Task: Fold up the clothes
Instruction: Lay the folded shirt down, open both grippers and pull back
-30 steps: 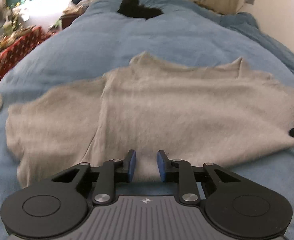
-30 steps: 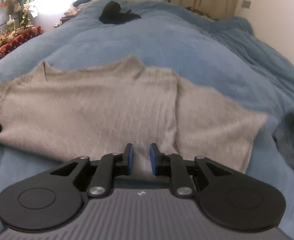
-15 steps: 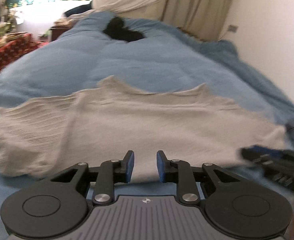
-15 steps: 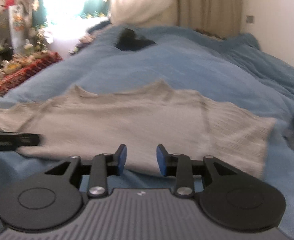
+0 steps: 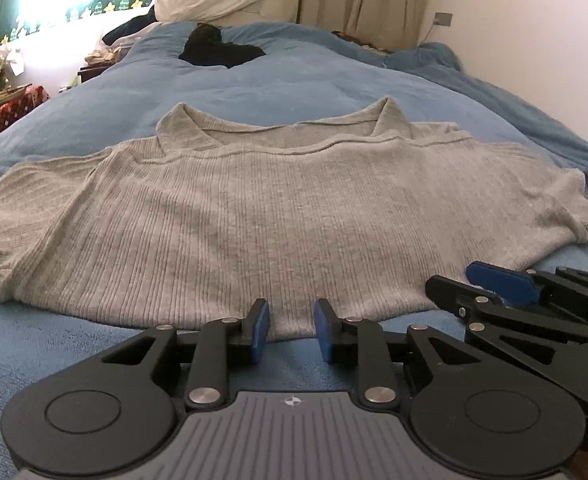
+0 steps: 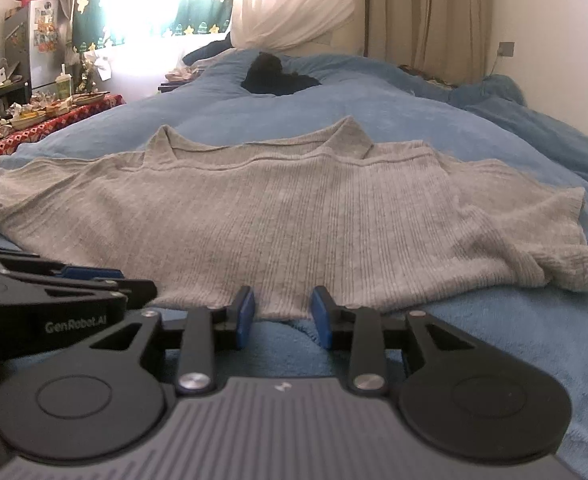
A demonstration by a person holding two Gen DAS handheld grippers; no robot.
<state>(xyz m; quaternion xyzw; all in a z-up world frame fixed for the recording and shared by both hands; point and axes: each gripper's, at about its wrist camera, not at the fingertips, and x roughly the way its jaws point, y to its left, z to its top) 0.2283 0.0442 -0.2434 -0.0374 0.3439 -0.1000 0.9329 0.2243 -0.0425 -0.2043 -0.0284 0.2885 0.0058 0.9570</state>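
Left wrist view: both grippers sit side by side at the near hem of a grey sweater [image 5: 277, 216] on a bed.

The left gripper [image 5: 290, 330] has its blue pads a little apart with nothing between them, just short of the hem; the right gripper [image 6: 281, 316], beside it, stands slightly wider and holds nothing either. The sweater is ribbed knit, spread flat, collar away, sleeves out to both sides on a fuzzy blue blanket [image 5: 294, 92].
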